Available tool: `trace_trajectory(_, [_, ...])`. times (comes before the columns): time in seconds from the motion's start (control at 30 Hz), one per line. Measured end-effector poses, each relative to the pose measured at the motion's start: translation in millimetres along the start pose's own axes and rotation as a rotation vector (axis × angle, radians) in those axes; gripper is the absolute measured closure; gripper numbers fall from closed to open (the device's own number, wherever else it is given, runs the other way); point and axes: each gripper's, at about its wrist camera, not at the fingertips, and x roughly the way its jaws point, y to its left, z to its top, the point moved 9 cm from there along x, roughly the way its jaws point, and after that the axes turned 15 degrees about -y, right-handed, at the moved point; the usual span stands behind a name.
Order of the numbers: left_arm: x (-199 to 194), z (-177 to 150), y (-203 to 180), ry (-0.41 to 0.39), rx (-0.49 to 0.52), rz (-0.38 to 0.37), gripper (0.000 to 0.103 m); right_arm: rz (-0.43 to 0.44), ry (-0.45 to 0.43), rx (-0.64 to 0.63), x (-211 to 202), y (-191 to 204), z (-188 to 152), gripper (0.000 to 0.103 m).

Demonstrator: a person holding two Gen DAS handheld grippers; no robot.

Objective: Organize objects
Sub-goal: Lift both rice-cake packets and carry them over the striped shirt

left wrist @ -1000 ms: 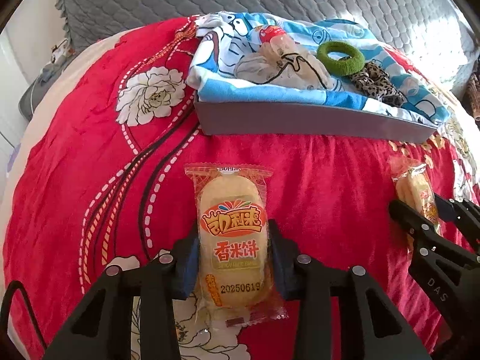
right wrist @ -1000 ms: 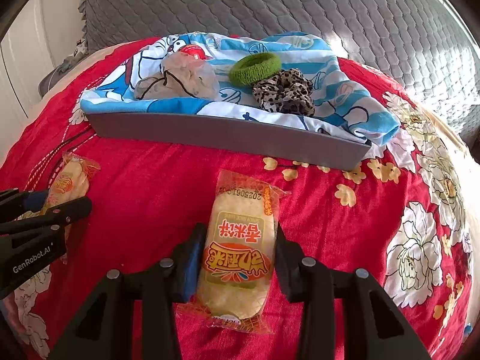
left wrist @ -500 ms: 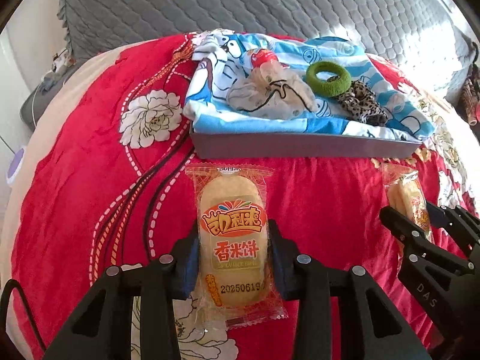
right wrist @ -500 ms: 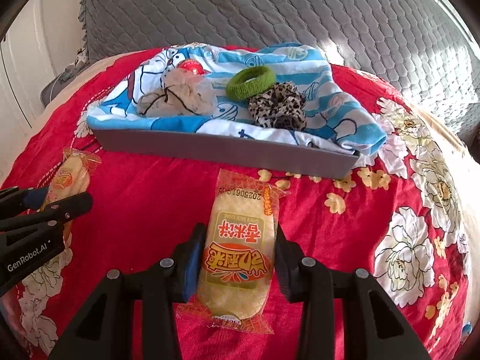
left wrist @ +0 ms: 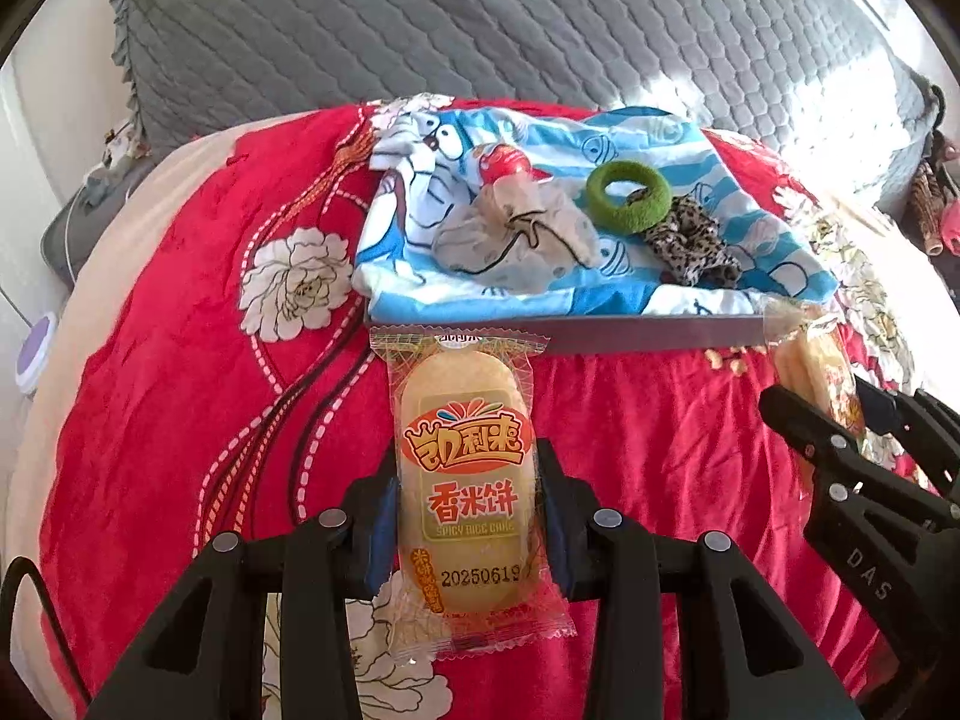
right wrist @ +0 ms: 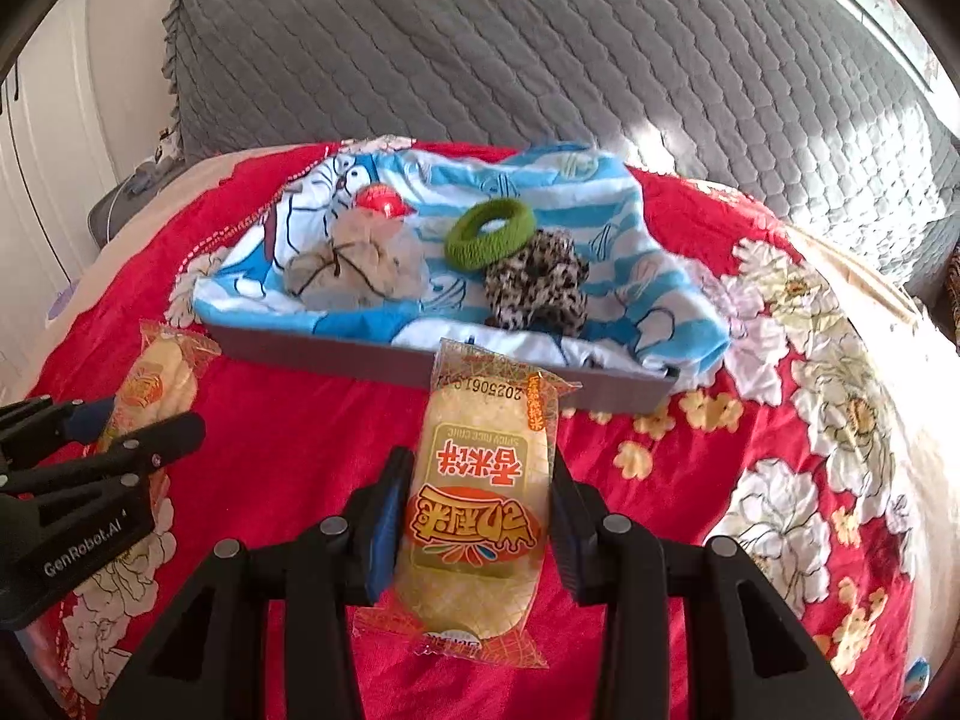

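My left gripper (left wrist: 465,480) is shut on a rice cracker packet (left wrist: 465,480), held above the red flowered blanket (left wrist: 180,420). My right gripper (right wrist: 477,492) is shut on a second rice cracker packet (right wrist: 477,492), label upside down. Each gripper shows in the other's view: the right gripper (left wrist: 840,414) with its packet (left wrist: 816,366), the left gripper (right wrist: 126,420) with its packet (right wrist: 156,384). Ahead lies a grey tray (left wrist: 600,333) (right wrist: 372,360) lined with a blue cartoon cloth (left wrist: 690,144) (right wrist: 576,180). On it lie a green hair tie (left wrist: 627,197) (right wrist: 489,234), a leopard scrunchie (left wrist: 690,246) (right wrist: 534,285) and a beige scrunchie (left wrist: 516,240) (right wrist: 354,264).
A grey quilted headboard (left wrist: 480,18) (right wrist: 540,48) rises behind the tray. A grey object with a cable (left wrist: 66,234) lies off the bed's left edge. Brown and pink items (left wrist: 933,198) sit at the far right.
Both grippers, each holding its packet, have risen above the blanket. The tray now appears lower in both views, with more of its contents showing from above.
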Motion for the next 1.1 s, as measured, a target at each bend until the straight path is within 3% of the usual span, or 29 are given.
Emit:
trace_trajectory(0.7, [0,32,-4,-0.039,0.0,0.011,0.062,-0.005,-0.109,0.01,-8,-13,52,0.061])
trace_trajectory(1.1, [14,50,-5,-0.054,-0.001,0.012,0.062,-0.006,-0.126,0.012,4,-25,69,0.061])
